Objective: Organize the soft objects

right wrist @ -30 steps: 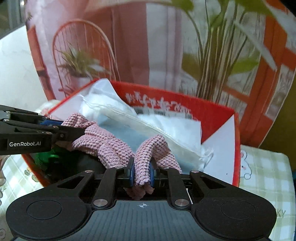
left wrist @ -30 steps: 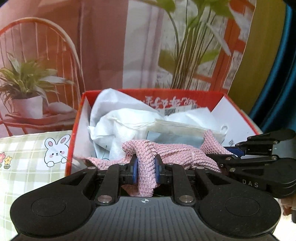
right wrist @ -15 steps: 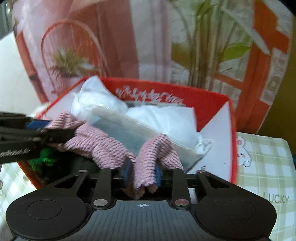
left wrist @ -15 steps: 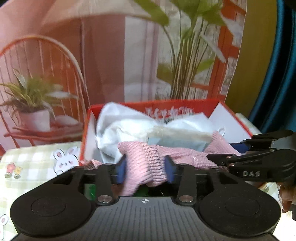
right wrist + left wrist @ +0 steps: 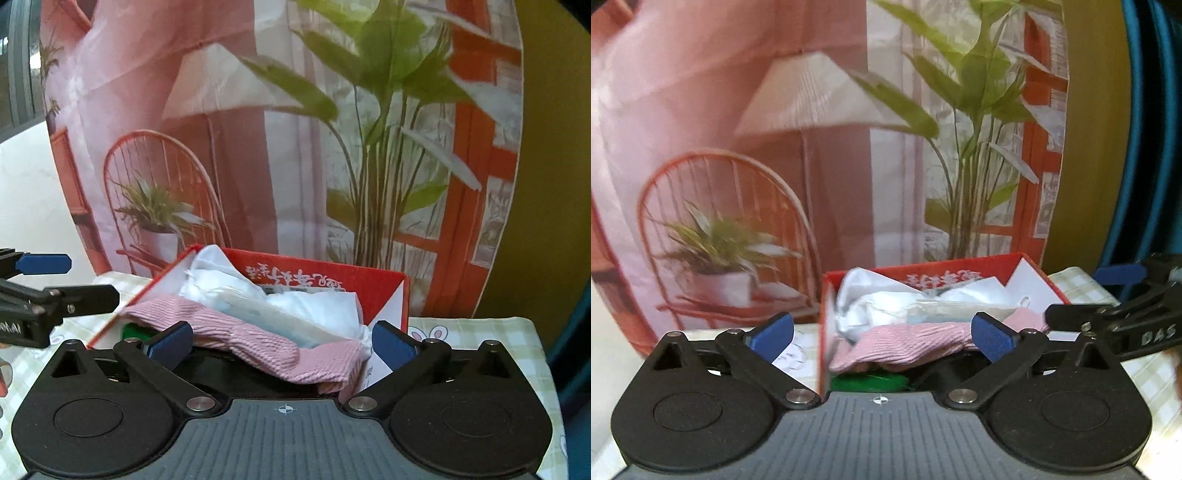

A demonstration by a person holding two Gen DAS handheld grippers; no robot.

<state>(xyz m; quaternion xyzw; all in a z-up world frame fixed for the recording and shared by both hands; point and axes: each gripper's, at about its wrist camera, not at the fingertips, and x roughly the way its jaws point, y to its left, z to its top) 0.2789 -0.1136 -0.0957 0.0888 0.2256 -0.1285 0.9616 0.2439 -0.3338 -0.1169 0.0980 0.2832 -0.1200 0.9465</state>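
Note:
A pink knitted cloth (image 5: 908, 341) lies across the front of an open red box (image 5: 960, 264), on top of white soft packets (image 5: 882, 306). My left gripper (image 5: 882, 334) is open, its blue pads wide apart and clear of the cloth. In the right wrist view the same pink cloth (image 5: 258, 339) drapes over the near edge of the red box (image 5: 325, 273). My right gripper (image 5: 280, 343) is open and holds nothing. Each gripper shows at the side of the other's view.
A green object (image 5: 868, 382) lies in the box under the cloth. The box stands on a green checked cloth with rabbit prints (image 5: 461, 328). A printed backdrop with a chair and plants (image 5: 849, 147) hangs right behind the box.
Both grippers opened and let go of the pink cloth, then pulled back and up from the box. The cloth now rests on the box's contents.

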